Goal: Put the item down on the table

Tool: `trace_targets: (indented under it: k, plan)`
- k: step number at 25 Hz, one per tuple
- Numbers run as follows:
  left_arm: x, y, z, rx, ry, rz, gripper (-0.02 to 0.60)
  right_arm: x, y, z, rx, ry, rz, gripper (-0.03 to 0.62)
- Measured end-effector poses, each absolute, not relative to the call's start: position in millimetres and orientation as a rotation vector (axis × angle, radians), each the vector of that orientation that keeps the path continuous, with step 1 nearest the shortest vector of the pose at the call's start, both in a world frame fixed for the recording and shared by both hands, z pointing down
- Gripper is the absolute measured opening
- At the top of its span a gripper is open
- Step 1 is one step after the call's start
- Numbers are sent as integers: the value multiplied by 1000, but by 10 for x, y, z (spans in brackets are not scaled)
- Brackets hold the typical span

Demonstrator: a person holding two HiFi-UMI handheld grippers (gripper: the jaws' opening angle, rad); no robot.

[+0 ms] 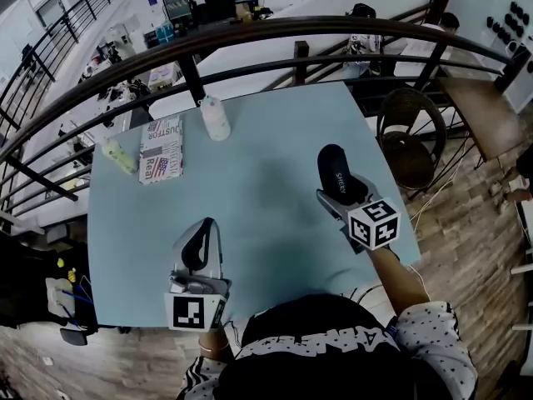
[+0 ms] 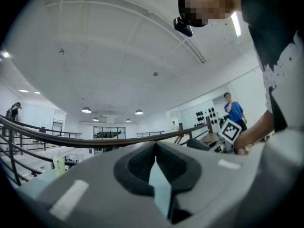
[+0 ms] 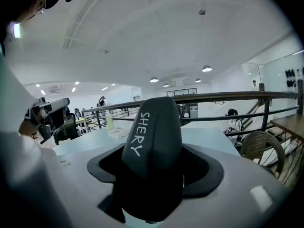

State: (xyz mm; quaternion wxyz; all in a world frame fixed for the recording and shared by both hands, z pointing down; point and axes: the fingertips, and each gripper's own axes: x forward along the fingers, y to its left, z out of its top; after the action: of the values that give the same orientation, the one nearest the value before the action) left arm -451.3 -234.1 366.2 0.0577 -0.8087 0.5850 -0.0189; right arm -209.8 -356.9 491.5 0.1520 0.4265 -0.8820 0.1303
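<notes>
Pinching black "SHERY" case (image 1: 333, 165) in right gripper (image 1: 346, 194), centre right over blue table (image 1: 266, 132) — left gripper (image 1: 206, 228), lower left, pressed together, empty.

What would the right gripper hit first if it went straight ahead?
Likely the railing: the right gripper, shut on the dark item, points across bare table, right of the white bottle. Height is unclear.

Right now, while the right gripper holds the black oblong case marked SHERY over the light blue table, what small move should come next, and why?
Probably lower the right gripper straight down until the black oblong case marked SHERY rests on the light blue table. Its jaws are closed on the case, and the tabletop below it looks bare.
</notes>
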Motion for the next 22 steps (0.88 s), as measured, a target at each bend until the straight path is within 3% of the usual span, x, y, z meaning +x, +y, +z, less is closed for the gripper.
trace_targets:
  k: [22]
  plan:
    - [-4613,-2709,3922,-2486,1809,-128,0,-2065,-3954,5720,1177,-2360,508,356]
